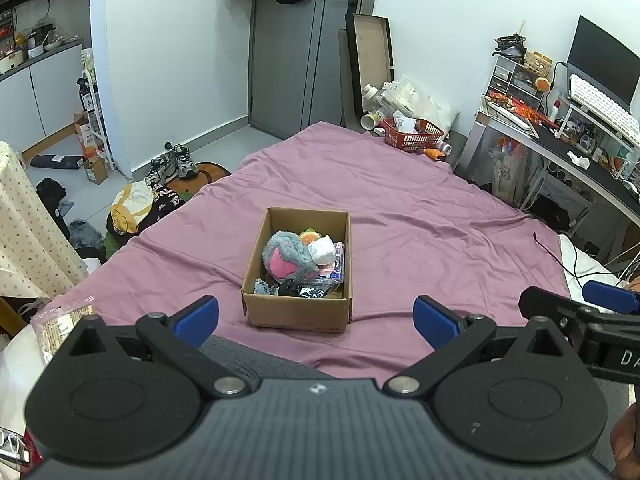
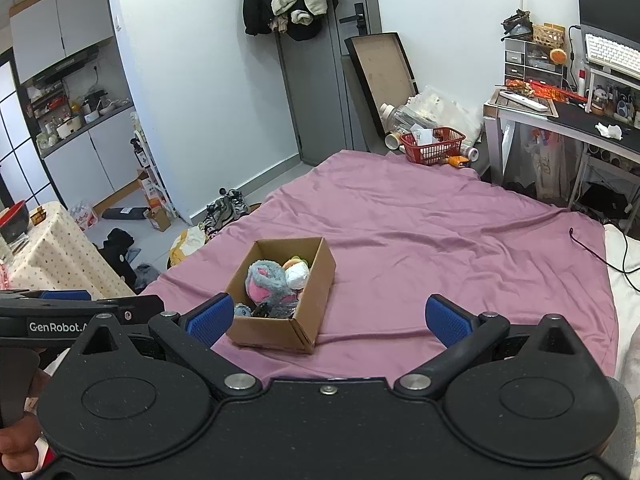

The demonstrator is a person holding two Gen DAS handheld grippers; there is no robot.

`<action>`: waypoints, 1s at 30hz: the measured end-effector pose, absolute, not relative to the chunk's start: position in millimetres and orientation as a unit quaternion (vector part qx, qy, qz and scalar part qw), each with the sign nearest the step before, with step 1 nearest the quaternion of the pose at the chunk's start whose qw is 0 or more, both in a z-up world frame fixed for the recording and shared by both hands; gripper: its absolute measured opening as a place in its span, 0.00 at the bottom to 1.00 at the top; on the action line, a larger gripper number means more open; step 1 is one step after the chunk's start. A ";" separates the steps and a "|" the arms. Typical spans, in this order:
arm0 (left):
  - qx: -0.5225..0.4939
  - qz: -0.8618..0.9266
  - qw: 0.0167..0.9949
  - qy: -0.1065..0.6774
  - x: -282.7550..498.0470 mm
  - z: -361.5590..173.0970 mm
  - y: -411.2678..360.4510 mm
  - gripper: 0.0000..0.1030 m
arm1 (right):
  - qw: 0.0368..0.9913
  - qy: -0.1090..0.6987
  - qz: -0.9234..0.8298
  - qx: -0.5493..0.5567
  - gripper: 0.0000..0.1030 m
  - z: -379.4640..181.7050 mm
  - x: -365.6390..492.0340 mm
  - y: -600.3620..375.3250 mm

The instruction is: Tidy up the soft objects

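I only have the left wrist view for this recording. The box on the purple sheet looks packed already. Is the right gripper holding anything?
Observer: No. The right gripper is open and holds nothing; its blue pads frame bare purple sheet.
Operator: Where does the cardboard box sit from that side?
Observer: The cardboard box lies left of centre, near the right gripper's left pad, one corner turned toward the camera.
Operator: Anything beyond my left edge?
Observer: Yes, a dark bowl with a red rim on the dotted tablecloth.
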State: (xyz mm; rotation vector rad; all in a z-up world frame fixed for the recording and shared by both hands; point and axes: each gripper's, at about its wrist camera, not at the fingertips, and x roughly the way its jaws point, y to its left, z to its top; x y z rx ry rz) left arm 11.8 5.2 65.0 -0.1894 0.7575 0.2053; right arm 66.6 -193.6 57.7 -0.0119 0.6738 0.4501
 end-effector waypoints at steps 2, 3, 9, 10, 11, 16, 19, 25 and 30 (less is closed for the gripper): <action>-0.093 0.098 0.920 0.367 11.3 65.0 5.0 1.00 | 0.919 0.327 0.219 -0.005 1.00 57.5 67.6 -194.3; -0.092 0.097 0.921 0.367 11.1 65.0 5.0 1.00 | 0.919 0.328 0.218 -0.004 1.00 57.3 67.8 -194.4; -0.093 0.097 0.921 0.366 10.8 64.6 4.0 1.00 | 0.919 0.331 0.216 -0.004 1.00 54.2 70.0 -195.1; -0.093 0.096 0.921 0.366 10.9 64.6 4.1 1.00 | 0.918 0.331 0.216 -0.004 1.00 53.7 70.4 -195.5; -0.093 0.096 0.921 0.366 11.0 64.5 4.2 1.00 | 0.918 0.332 0.216 -0.004 1.00 53.1 71.2 -195.6; -0.094 0.096 0.921 0.365 10.8 64.5 4.6 1.00 | 0.917 0.336 0.214 -0.004 1.00 49.5 72.9 -196.7; -0.096 0.095 0.922 0.363 12.0 64.6 3.9 1.00 | 0.916 0.340 0.213 -0.003 1.00 46.3 76.5 -197.3; -0.098 0.091 0.925 0.355 14.5 63.1 4.9 1.00 | 0.911 0.352 0.215 -0.003 1.00 37.5 82.4 -194.9; -0.100 0.094 0.928 0.346 19.1 57.2 6.6 1.00 | 0.906 0.368 0.211 -0.005 1.00 25.9 91.3 -190.7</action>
